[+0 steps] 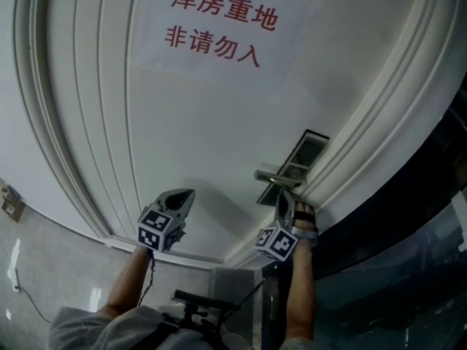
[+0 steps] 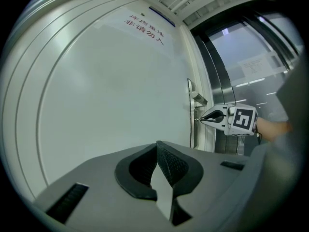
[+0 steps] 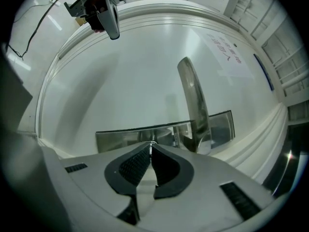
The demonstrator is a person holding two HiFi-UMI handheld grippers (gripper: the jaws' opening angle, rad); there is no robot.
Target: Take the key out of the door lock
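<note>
head view: our left hand-held gripper [image 1: 184, 195] hovers before the door [image 1: 204, 122], the right hand-held gripper [image 1: 283, 197] at the lock plate [image 1: 298, 159] on its right edge. left gripper view: we see jaws closed, empty. right gripper view: jaws pinch the key [image 3: 150, 143], seated in the lock plate.

The sign [image 1: 219, 28] sits high on the door [image 1: 182, 137], and the lock plate [image 1: 298, 160] is over at the door's right edge with the handle [image 1: 277, 176] sticking out of it toward the left. Just below that handle the right gripper [image 1: 286, 199] is nosed up to the plate, with the key [image 3: 151, 143] between its jaw tips. The left gripper [image 1: 182, 197] is off to the left of it in front of bare door panel, and the glass wall [image 1: 408, 268] runs along the right, past the door frame [image 1: 365, 144].
</note>
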